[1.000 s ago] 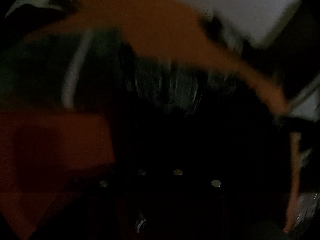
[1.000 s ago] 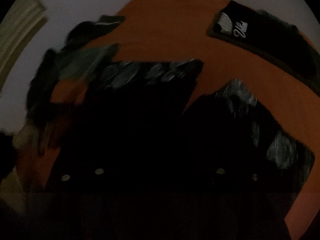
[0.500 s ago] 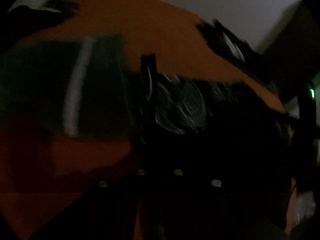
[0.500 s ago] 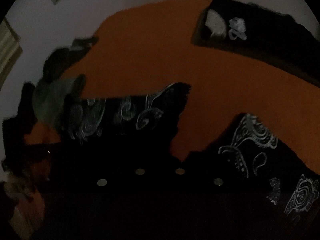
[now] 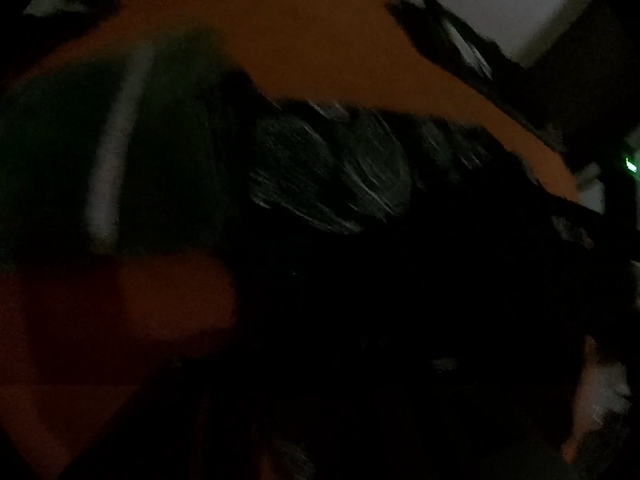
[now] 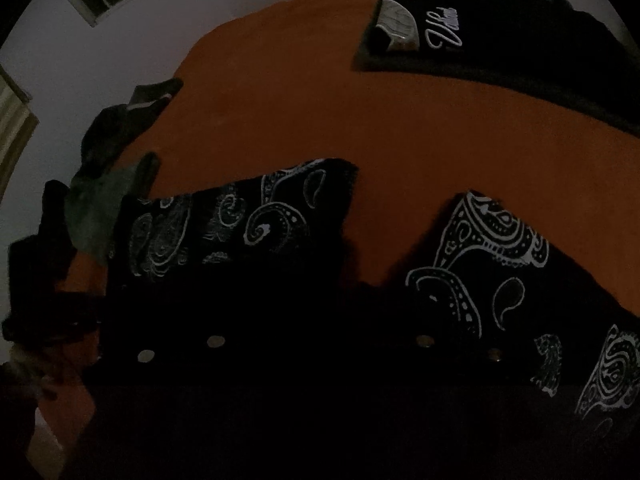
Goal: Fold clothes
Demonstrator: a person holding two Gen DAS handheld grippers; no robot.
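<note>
Right wrist view has steadied since half a second ago: paisley shorts (image 6: pixel 280 216) lie spread on the orange bed (image 6: pixel 300 92). Too dark to tell either gripper's state. I'd pinch both hem corners evenly before folding

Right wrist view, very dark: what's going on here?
A person with handheld grippers is folding clothes on an orange bedsheet. A black garment with white paisley print lies spread in front of the right gripper, two printed sections fanning apart. A folded black shirt with white script lettering already sits at the far right. A pile of dark unfolded clothes waits at the left edge. Both grippers are lost in shadow, so their grip cannot be judged.
</note>
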